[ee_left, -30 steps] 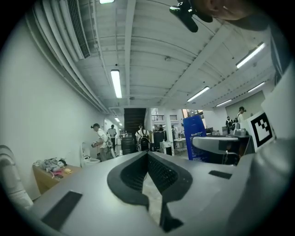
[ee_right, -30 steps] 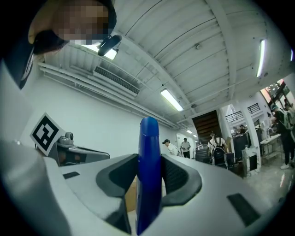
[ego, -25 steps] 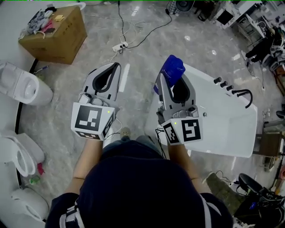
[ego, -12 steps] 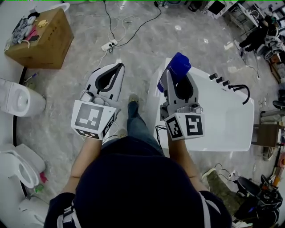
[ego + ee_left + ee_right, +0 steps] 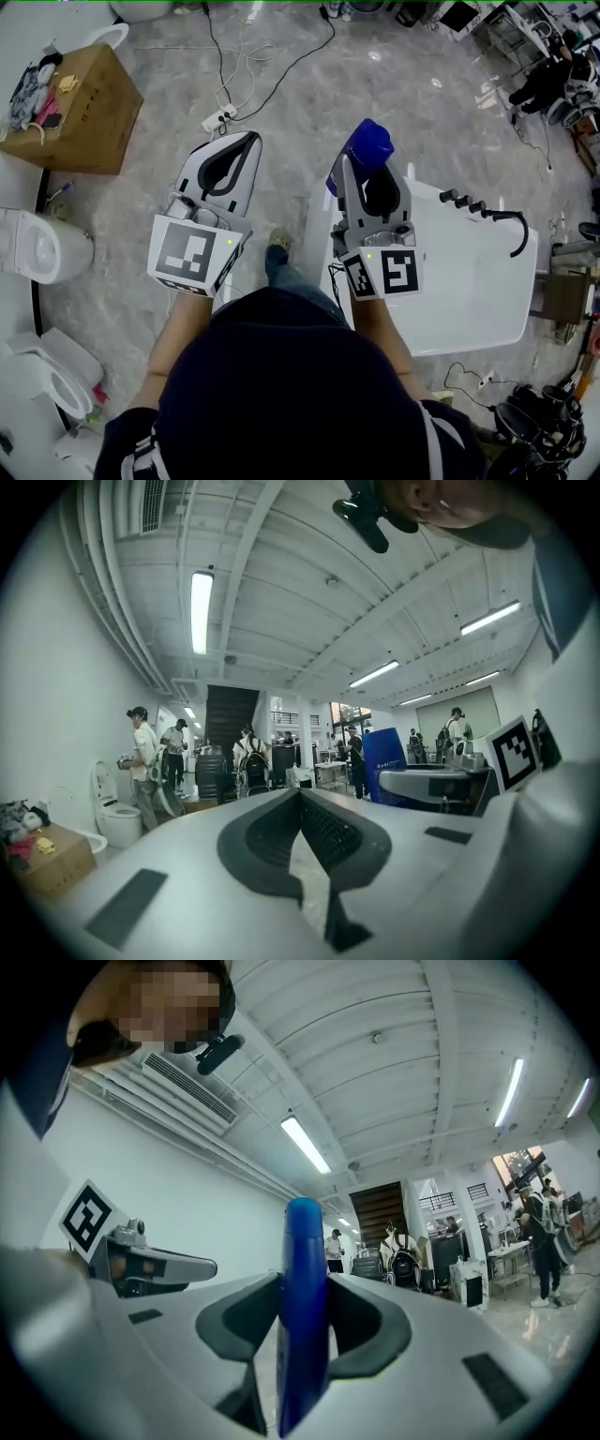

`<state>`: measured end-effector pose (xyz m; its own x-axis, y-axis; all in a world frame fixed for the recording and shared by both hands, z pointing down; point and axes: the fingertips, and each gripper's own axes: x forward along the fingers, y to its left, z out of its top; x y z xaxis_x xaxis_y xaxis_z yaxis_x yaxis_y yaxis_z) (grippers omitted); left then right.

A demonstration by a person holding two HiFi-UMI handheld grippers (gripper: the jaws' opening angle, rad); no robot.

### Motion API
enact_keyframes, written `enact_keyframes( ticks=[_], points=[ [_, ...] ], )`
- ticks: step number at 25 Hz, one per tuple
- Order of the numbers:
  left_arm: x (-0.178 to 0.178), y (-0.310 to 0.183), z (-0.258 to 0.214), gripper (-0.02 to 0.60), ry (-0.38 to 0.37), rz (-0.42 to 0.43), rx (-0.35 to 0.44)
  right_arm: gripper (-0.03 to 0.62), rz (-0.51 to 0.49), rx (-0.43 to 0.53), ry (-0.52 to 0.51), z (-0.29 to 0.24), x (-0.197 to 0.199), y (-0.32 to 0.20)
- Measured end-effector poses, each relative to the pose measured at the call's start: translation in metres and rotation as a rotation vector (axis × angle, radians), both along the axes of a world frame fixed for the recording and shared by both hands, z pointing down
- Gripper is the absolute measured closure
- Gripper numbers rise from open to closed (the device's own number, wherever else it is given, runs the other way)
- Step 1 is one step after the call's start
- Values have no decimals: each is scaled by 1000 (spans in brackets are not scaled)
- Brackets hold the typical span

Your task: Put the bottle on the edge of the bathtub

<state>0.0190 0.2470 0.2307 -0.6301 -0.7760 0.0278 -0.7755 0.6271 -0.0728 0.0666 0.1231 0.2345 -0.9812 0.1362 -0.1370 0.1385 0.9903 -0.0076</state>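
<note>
The right hand-held gripper [image 5: 368, 173] sits just right of the frame's centre in the head view. It is clamped on a blue bottle [image 5: 367, 142]. In the right gripper view the bottle stands upright between the two dark pads, which press on it from both sides, and its rounded top rises above the jaws.

From above, the bottle juts out past the jaw tips. It lines up with the upper-left corner of the white bathtub [image 5: 487, 309], which fills the right-centre of the frame, and is held clear of it. A black faucet [image 5: 514, 230] and a row of dark knobs [image 5: 461, 202] sit along the tub's far rim, toward the upper right.

The left hand-held gripper [image 5: 248, 138] is left of centre over the grey marbled floor [image 5: 300, 103]. Its jaws meet at the tips with nothing between them.

A cardboard box [image 5: 75, 103] with small items on top is at the upper left. A white toilet [image 5: 42, 246] is at the left edge, and a power strip [image 5: 217, 119] with cables lies on the floor near the top centre.
</note>
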Motion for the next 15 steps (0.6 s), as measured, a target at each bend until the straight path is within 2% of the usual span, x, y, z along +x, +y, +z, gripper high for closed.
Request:
enact_keyframes(
  ticks=[4,8,12,15],
  points=[
    [-55,-51,-6,560,-20,27,7,425,-9,2,6,4,-51,-41],
    [-89,-96,-2,560,-26,71,8,424,12,-11,12,14,-82,-82],
    [-110,-137,2,560,-18,179,33,425,81,-6,26,21,-101,-115],
    [-121,-174,10,560,-13,274,18,424,153,0,33,26,-108,-142]
  ],
)
